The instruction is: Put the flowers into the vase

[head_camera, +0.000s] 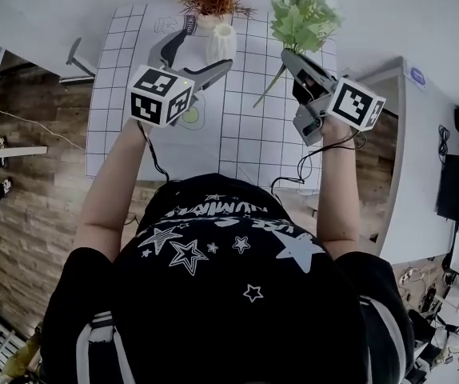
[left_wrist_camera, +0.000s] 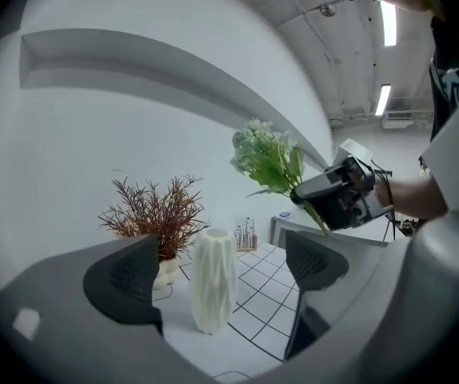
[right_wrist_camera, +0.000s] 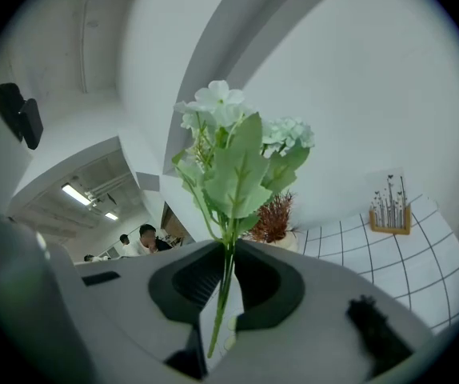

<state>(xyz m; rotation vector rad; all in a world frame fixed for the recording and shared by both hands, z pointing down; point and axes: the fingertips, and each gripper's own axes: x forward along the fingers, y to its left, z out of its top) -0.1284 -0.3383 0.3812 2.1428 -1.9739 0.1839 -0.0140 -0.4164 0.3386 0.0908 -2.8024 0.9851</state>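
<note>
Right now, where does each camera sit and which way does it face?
Head view: on the person's head, steeply down at the table; arms, torso, left gripper, right gripper show.
Left gripper view: on the left gripper, facing the vase between its open jaws.
Right gripper view: on the right gripper, facing the wall past its jaws shut on the flowers.
Shared: all three show the flowers.

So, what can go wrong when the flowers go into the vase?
The vase is tall and narrow, and the open left tool does not hold it: a push may tip it. The right tool pinches only the thin stem, so the flowers may swing. The red plant beside the vase could snag them.
</note>
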